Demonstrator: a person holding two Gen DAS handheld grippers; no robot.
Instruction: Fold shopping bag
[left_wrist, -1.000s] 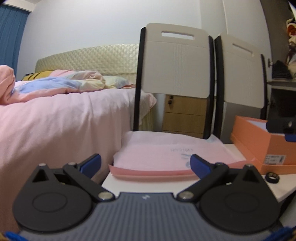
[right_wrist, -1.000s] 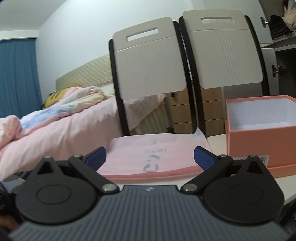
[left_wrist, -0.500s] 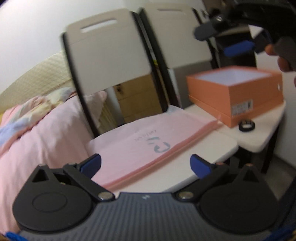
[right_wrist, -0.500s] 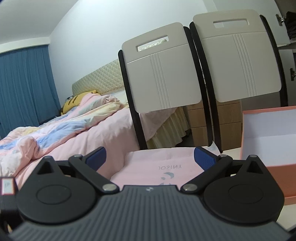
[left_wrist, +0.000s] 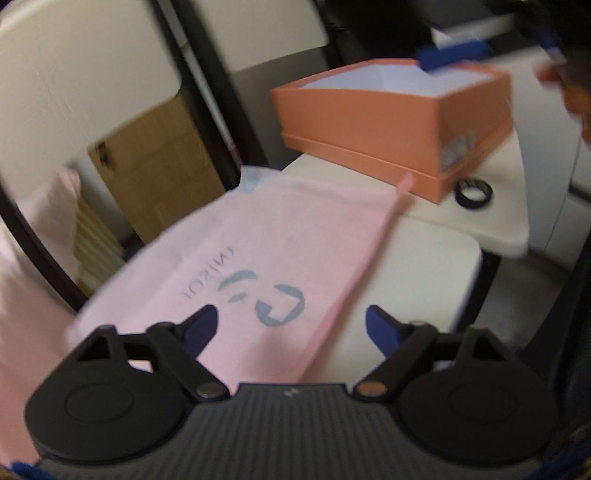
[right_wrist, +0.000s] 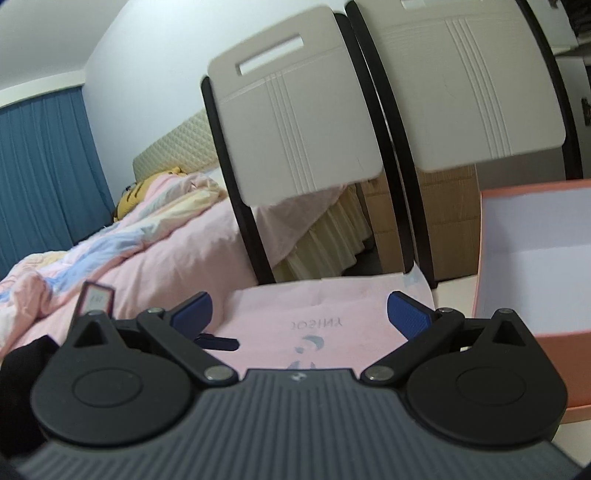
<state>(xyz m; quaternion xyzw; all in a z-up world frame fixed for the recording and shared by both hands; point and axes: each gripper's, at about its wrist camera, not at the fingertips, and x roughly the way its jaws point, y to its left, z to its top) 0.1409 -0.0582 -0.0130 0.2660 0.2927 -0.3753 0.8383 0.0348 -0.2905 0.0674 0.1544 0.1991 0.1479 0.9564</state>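
Two hand-held grippers are seen over one pink shopping bag (left_wrist: 280, 240), which is laid flat on the white seat (left_wrist: 436, 266) of a folding chair. The left hand-held gripper (left_wrist: 291, 325) is angled down at the bag, its jaws closing but not yet pressing on anything; the printed logo (left_wrist: 266, 299) and the bag's darker pink edge strip (left_wrist: 373, 243) are framed between the blue fingertips (left_wrist: 201, 326). Beyond that gripper and to its right, an open orange box (left_wrist: 388, 122) is seen on the neighbouring seat, with a small dark ring (left_wrist: 474, 192) just beside the box. At the upper right of that view, blurred, a blue finger of the other gripper is glimpsed over the box.

The right hand-held gripper (right_wrist: 299, 308) is held wide open and nothing is gripped; the bag (right_wrist: 332, 317) is spread just ahead of it, between its fingertips. Part of the left gripper's blue finger is caught just past the left fingertip. Two white chair backs (right_wrist: 295, 136) are seen straight ahead, the orange box (right_wrist: 535, 258) close on its right, and a bed (right_wrist: 147, 243) with pink bedding off to its left, with a blue curtain (right_wrist: 48, 177) behind.
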